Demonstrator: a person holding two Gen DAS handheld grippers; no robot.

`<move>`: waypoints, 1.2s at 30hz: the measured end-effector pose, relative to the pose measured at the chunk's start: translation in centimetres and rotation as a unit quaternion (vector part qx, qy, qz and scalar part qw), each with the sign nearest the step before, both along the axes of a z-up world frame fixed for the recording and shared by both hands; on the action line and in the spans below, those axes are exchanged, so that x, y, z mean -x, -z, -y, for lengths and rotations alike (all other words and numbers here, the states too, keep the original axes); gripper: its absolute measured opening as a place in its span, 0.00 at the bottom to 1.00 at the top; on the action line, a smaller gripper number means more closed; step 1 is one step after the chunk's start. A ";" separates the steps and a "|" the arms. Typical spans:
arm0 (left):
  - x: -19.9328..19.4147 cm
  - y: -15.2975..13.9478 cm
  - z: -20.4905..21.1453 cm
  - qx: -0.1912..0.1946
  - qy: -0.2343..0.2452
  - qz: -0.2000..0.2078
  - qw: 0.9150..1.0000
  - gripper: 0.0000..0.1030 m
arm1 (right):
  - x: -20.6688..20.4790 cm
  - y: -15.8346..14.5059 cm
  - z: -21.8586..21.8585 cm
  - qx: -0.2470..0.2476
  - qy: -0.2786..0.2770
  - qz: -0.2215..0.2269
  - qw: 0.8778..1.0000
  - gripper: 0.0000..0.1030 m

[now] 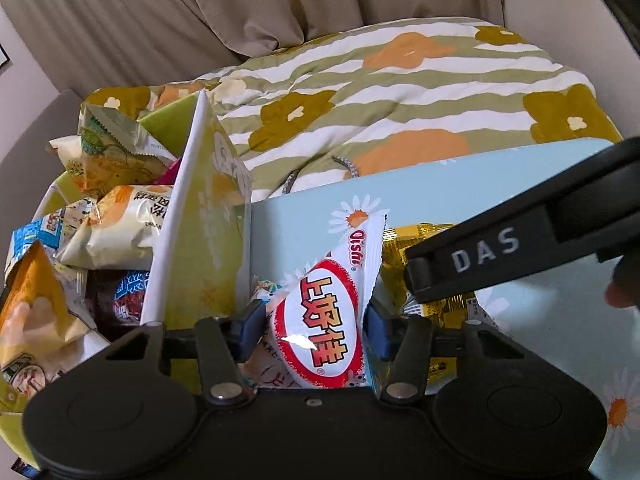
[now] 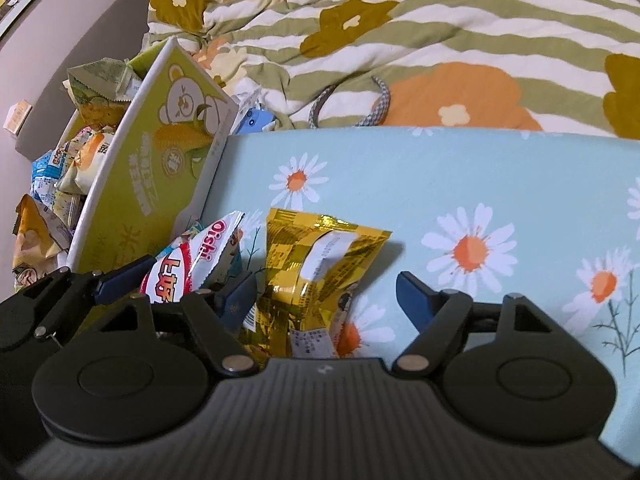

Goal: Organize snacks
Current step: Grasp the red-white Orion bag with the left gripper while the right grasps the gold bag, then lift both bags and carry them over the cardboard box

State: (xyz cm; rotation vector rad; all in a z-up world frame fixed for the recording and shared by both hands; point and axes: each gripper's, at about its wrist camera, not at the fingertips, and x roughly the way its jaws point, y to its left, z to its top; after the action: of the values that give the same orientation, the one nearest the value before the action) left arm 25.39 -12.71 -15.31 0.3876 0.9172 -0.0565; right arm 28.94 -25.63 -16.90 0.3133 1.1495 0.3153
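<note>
Left claw [image 1: 314,326] clamps the Oishi packet [image 1: 320,320], long axis upright, right beside the green box [image 1: 208,216]. Right claw [image 2: 326,292] is spread wide around the gold packet [image 2: 316,264], not gripping.

Floral quilt [image 1: 400,92], beige curtain [image 1: 200,12] (behind), grey cord [image 2: 352,104].

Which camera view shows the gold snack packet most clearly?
The right wrist view. There the gold snack packet lies almost whole on the daisy-print board, between the open right hand-held gripper's fingers. In the left wrist view only slivers of it show, behind the Oishi packet and the right hand-held gripper's arm.
</note>
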 end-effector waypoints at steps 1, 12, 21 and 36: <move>0.1 -0.1 -0.1 0.004 0.000 0.000 1.000 0.54 | -0.1 0.1 -0.2 0.001 -0.001 0.000 1.000 0.89; 0.8 -0.7 -0.5 0.019 0.009 0.000 1.000 0.52 | -1.2 1.9 -2.4 0.009 0.000 -0.014 1.000 0.77; 0.9 -0.9 -0.9 0.025 0.011 0.002 1.000 0.52 | -1.3 1.9 -2.6 0.015 0.003 -0.014 1.000 0.63; 2.3 -3.5 -0.9 0.049 0.003 0.029 0.998 0.52 | 0.8 -1.7 0.3 0.008 0.028 0.023 0.999 0.54</move>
State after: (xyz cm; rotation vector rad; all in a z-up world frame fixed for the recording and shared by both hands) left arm 23.08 -11.82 -11.80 0.3001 0.8534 -0.0949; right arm 28.11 -25.96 -15.19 0.3217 1.0946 0.2617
